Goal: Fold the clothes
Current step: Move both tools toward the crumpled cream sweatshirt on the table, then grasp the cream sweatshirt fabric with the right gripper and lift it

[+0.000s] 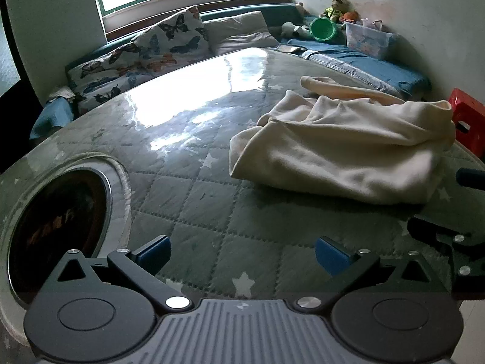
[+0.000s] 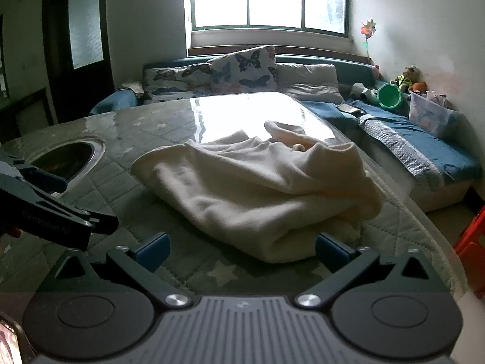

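Only the right wrist view shows a dark door [image 2: 77, 48] beyond the cream garment [image 2: 260, 191]

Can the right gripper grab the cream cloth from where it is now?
Probably yes. The right gripper is open, and the cream cloth lies on the quilted table straight ahead, its near fold between the fingers. Nothing blocks it; the left gripper is off to one side.

1. ahead of my left gripper [image 1: 242, 256] the quilted table [image 1: 194, 200] is bare.
2. a round hole [image 1: 57, 227] sits to its left.
3. the cream garment [image 2: 257, 188] lies heaped just before my right gripper [image 2: 242, 250].
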The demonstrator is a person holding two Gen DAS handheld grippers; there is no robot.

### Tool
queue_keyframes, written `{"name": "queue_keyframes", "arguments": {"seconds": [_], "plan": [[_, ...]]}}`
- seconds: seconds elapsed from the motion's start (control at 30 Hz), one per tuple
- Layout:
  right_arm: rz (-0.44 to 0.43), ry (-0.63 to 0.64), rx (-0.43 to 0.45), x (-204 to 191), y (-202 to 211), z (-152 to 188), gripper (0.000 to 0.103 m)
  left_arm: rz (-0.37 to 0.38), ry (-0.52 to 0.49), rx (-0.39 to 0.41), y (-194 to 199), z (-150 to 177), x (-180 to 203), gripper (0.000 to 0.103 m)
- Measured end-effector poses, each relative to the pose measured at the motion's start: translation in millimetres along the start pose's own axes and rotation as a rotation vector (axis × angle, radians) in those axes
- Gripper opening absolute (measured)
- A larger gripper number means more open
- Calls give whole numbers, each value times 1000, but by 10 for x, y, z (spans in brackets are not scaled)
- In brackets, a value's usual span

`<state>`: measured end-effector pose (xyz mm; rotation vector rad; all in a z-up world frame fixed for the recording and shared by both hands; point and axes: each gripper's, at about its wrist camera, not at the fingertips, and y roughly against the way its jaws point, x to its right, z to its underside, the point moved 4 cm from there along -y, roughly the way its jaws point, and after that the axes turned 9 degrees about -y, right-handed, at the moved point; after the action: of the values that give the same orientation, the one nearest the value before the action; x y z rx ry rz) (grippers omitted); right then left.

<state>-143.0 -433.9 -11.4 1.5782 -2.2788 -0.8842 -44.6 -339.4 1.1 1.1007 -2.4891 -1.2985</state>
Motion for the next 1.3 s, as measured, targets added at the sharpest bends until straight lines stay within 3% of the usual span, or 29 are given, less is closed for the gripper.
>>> {"name": "queue_keyframes", "arguments": {"seconds": [0.4,0.73,0.97,1.1,1.3], "plan": [[41,-17,38,175,-30,-200,98,-1,-13,5,-62,-132,25,103],[99,9,139,376,19,-637,96,-14,-8,-1,-98,-191,-31,103],[95,25,104,472,-252,-858,90,-11,-20,12,-94,-288,-4,103],[86,27,43,482,-453,-866,78,-12,-24,10,-106,-300,0,103],[27,3,-28,459,-529,-679,30,-15,-17,5,-123,-273,-35,103]]}}
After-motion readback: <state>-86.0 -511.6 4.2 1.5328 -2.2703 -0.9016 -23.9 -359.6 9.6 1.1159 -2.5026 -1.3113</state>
